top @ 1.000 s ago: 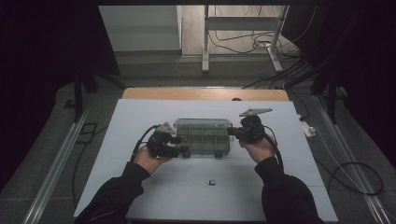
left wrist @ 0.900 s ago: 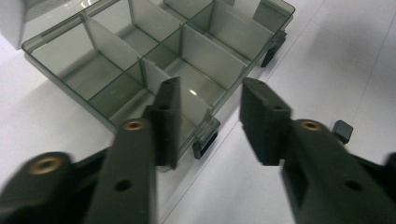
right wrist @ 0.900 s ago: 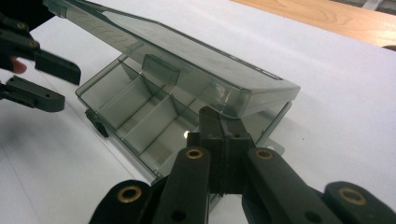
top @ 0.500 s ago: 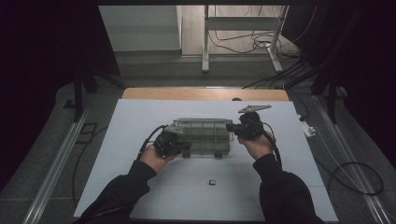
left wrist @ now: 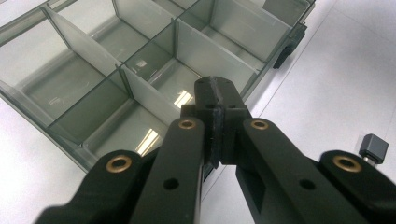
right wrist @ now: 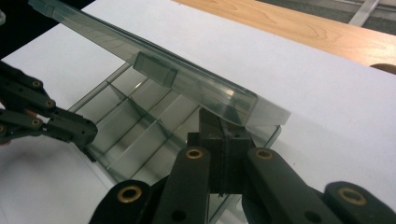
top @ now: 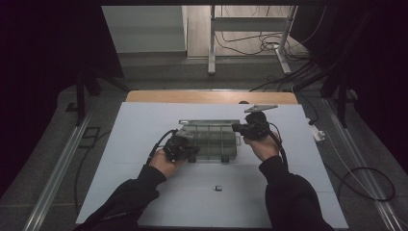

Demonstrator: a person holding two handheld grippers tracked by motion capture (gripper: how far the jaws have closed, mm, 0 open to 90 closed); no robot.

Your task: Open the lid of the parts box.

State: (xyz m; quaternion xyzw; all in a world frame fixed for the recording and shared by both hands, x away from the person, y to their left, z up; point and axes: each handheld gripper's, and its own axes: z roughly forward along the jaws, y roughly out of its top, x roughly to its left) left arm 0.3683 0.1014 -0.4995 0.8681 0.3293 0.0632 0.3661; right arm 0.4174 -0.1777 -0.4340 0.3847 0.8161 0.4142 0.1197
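A dim workroom, cables trailing across the floor behind a white-topped bench [top: 144,144] with a bare wooden strip at its far edge. At the bench's middle lies a clear compartment box [top: 211,139], its lid [right wrist: 154,70] raised and tilted above the dividers. A person's left gripper [top: 180,148] sits at the box's near left corner, its jaws pressed together just over the front wall, with nothing visibly between them. The right gripper [top: 248,128] is at the box's right end, its jaws pressed together right below the lifted lid's corner; whether they pinch the lid or the wall cannot be told. A small dark part [top: 218,187] lies on the bench nearer the person, apart from the box.
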